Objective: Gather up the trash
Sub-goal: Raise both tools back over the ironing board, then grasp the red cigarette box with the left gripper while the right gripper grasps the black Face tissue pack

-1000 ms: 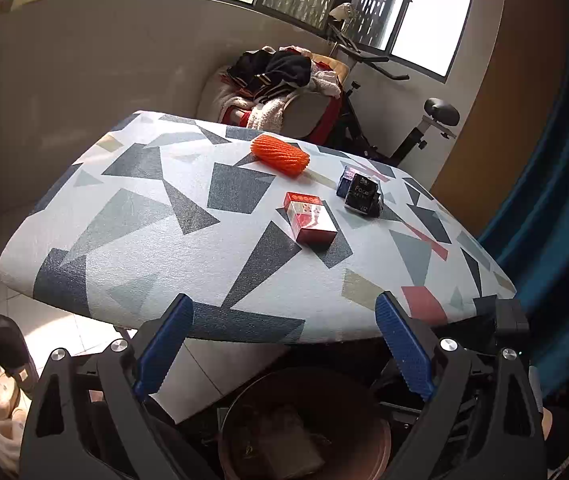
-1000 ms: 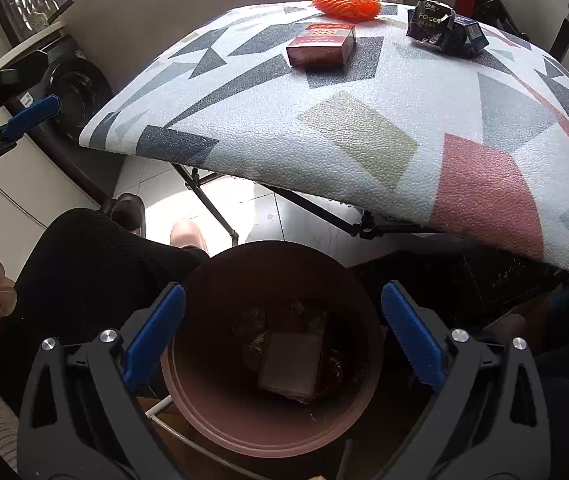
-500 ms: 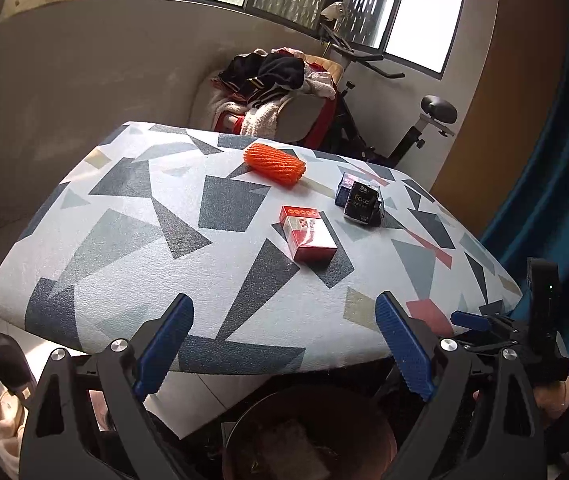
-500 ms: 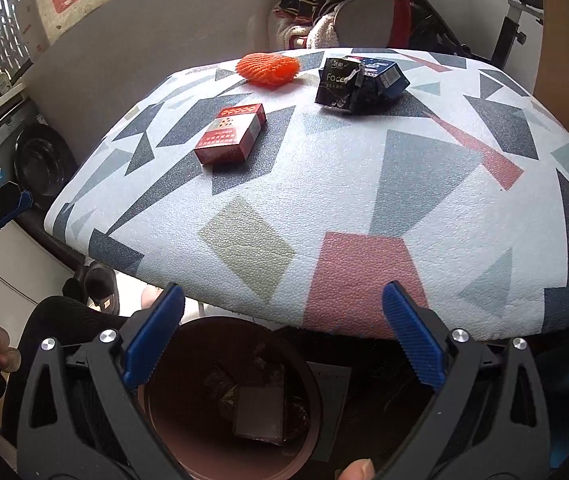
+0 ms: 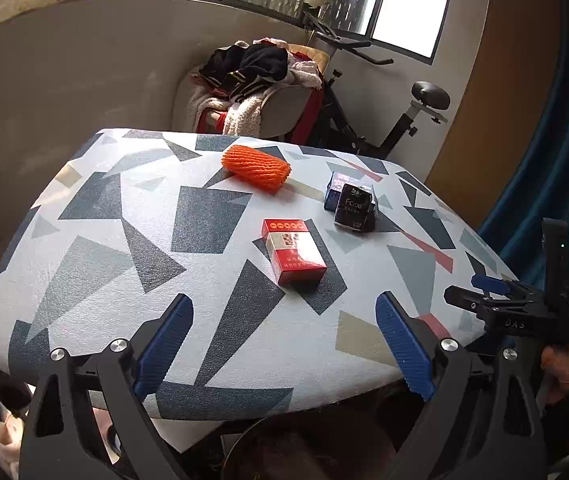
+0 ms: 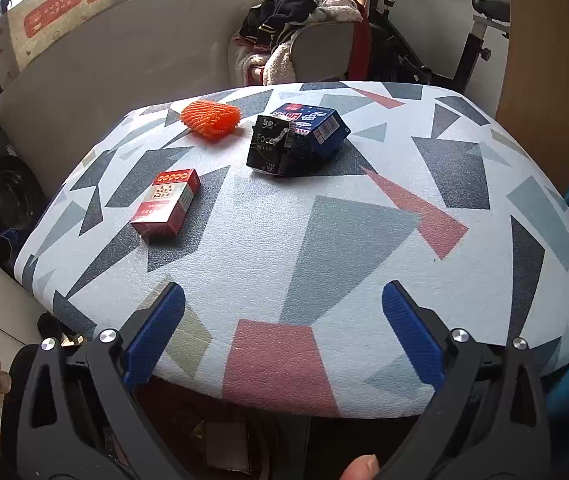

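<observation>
Trash on table (image 6: 324, 240): red box (image 5: 293, 254), apparently crumpled packets (image 6: 296, 140).

Both tongs have risen from the bin below: the left tongs (image 5: 284, 344) and right tongs (image 6: 282, 334) now look across the desk (image 6: 324, 240) top, while the bin (image 5: 268, 452) has slipped almost out of view at 6 o'clock.
</observation>
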A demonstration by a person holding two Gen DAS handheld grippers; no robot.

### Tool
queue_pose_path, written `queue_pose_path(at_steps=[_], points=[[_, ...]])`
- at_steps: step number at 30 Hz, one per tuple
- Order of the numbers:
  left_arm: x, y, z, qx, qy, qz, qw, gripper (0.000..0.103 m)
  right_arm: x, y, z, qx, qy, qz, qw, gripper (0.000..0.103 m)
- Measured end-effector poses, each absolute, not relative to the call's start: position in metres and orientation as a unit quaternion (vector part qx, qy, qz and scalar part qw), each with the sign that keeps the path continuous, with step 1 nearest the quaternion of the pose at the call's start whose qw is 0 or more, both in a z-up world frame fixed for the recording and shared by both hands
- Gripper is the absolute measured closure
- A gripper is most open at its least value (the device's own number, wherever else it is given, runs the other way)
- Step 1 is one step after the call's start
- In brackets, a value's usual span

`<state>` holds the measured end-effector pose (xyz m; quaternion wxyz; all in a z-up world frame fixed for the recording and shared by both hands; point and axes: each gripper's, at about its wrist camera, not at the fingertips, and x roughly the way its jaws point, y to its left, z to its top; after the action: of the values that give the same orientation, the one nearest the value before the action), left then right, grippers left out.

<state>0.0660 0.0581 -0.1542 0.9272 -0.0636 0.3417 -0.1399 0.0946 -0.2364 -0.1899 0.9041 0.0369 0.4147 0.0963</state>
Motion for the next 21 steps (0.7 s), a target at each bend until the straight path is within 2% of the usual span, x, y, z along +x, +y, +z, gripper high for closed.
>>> queue_pose_path(at_steps=[21], points=[[0.19, 0.009, -0.204, -0.071, 0.413, -0.144, 0.897, 0.007, 0.149, -0.274, -0.213, 0.062, 0.424, 0.048, 0.902, 0.006]])
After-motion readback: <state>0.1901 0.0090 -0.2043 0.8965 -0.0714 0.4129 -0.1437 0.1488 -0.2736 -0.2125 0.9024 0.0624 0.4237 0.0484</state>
